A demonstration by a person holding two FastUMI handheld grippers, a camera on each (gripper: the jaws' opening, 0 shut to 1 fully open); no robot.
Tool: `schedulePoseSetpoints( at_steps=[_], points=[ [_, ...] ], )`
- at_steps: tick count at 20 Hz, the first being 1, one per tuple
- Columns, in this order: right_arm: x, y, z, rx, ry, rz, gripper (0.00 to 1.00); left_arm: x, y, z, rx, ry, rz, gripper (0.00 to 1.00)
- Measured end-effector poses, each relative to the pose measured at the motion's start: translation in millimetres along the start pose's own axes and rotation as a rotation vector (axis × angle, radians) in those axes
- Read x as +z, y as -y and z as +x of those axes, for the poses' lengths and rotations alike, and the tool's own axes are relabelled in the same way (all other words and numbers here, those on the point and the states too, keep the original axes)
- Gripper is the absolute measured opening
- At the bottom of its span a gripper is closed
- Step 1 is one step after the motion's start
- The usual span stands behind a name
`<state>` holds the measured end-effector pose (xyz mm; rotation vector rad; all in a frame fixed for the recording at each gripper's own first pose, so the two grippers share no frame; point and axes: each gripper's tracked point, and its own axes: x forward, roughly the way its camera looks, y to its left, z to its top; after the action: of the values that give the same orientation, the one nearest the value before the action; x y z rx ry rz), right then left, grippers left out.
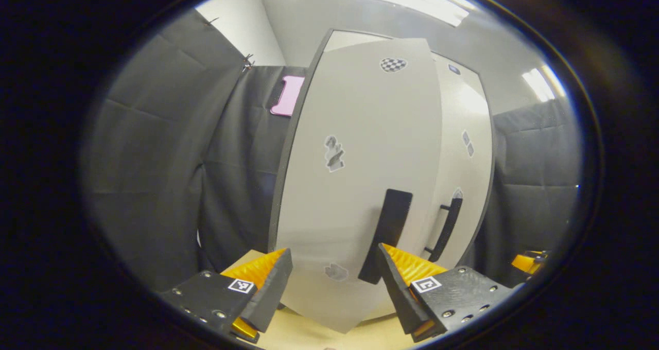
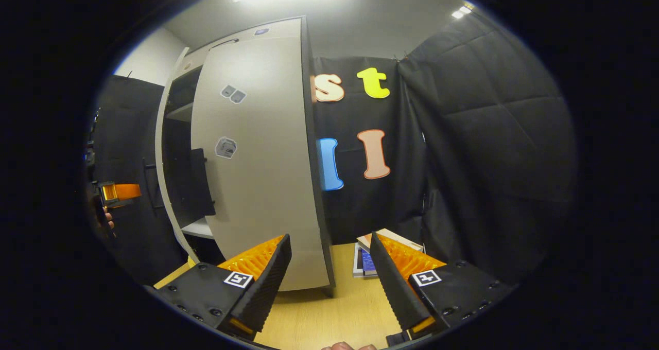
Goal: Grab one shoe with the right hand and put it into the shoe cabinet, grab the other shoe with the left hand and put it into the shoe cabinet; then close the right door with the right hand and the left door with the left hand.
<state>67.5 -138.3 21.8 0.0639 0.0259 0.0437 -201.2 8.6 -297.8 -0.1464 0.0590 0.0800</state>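
Overhead ceiling lights (image 1: 406,0) burn out to white glare in both views. Strong fisheye bend: the cabinet door (image 1: 370,175) bows outward, its edges curved. Light on the door is even and soft, with a brighter patch on the right door (image 1: 466,113). The cabinet's interior (image 2: 177,149) sits in deep shadow. Rims darken and smear toward the edges. Centre detail is fairly sharp; the wooden tabletop (image 2: 334,309) is evenly lit.

Left door (image 1: 360,185) covers most of the shoe cabinet (image 2: 180,134) interior; shoes can't be made out in the dark shelves. Stickers (image 1: 334,154) on the door too blurred to read. Other tongs (image 2: 118,191) cut off at the edge, state unclear. Books (image 2: 368,260) on the surface (image 2: 329,314) partly hidden behind the right tongs (image 2: 329,267).
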Motion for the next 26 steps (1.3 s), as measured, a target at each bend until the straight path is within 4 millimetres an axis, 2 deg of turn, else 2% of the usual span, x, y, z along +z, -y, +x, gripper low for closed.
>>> schedulePoseSetpoints(
  at_steps=[1, 3, 6, 7, 8, 9, 10, 11, 12, 13, 15, 16, 17, 18, 20, 21, 22, 23, 26],
  points=[
    [1, 0, 1, 0.016, 0.008, -0.012, 0.96, -1, 3, -10, 0.016, 0.000, 0.019, 0.99],
    [2, -5, 5, 0.058, 0.018, -0.018, 0.96, -5, 12, -35, 0.046, 0.003, 0.058, 0.99],
    [2, -15, 14, 0.113, 0.015, -0.006, 0.96, -4, 10, -60, 0.092, 0.000, 0.077, 0.99],
    [2, -17, 14, 0.123, 0.016, -0.007, 0.96, -5, 10, -68, 0.100, -0.001, 0.080, 0.94],
    [2, -20, 14, 0.132, 0.020, -0.008, 0.96, -4, 7, -75, 0.115, 0.000, 0.088, 0.97],
    [2, -25, 16, 0.141, 0.020, -0.009, 0.92, -2, 3, -84, 0.130, 0.003, 0.100, 0.94],
    [0, -29, 19, 0.150, 0.009, -0.005, 0.96, 0, 0, -88, 0.138, 0.000, 0.108, 0.94],
    [-13, -35, 10, 0.161, -0.015, 0.005, 0.96, -1, -2, -95, 0.138, -0.006, 0.107, 0.94],
    [-16, -41, 11, 0.170, -0.037, 0.020, 0.92, 2, -4, -99, 0.134, 0.003, 0.098, 0.94],
    [-15, -45, 12, 0.171, -0.041, 0.036, 0.92, 4, -5, -101, 0.122, 0.017, 0.087, 0.94],
    [-12, -48, 13, 0.144, -0.030, 0.048, 0.92, 3, -7, -98, 0.091, 0.034, 0.080, 1.00],
    [-11, -50, 12, 0.132, -0.028, 0.046, 0.96, 2, -10, -96, 0.083, 0.034, 0.090, 0.88],
    [-10, -51, 11, 0.118, -0.027, 0.039, 0.96, 0, -12, -92, 0.079, 0.037, 0.105, 0.88],
    [-11, -51, 9, 0.103, -0.024, 0.031, 0.96, -1, -12, -88, 0.074, 0.044, 0.115, 0.99],
    [-14, -51, 8, 0.082, -0.034, 0.009, 0.96, -8, -4, -82, 0.036, 0.047, 0.098, 1.00],
    [-17, -52, 8, 0.077, -0.044, -0.003, 0.92, -12, 0, -79, 0.018, 0.048, 0.083, 1.00],
    [-18, -52, 7, 0.072, -0.054, -0.013, 0.92, -16, 2, -77, 0.002, 0.049, 0.073, 1.00],
    [-13, -54, 19, 0.066, -0.058, -0.020, 0.96, -19, 3, -75, -0.007, 0.050, 0.072, 1.00],
    [-8, -57, 16, 0.052, -0.050, -0.032, 0.96, -24, 4, -64, -0.036, 0.039, 0.085, 0.96]
  ],
)
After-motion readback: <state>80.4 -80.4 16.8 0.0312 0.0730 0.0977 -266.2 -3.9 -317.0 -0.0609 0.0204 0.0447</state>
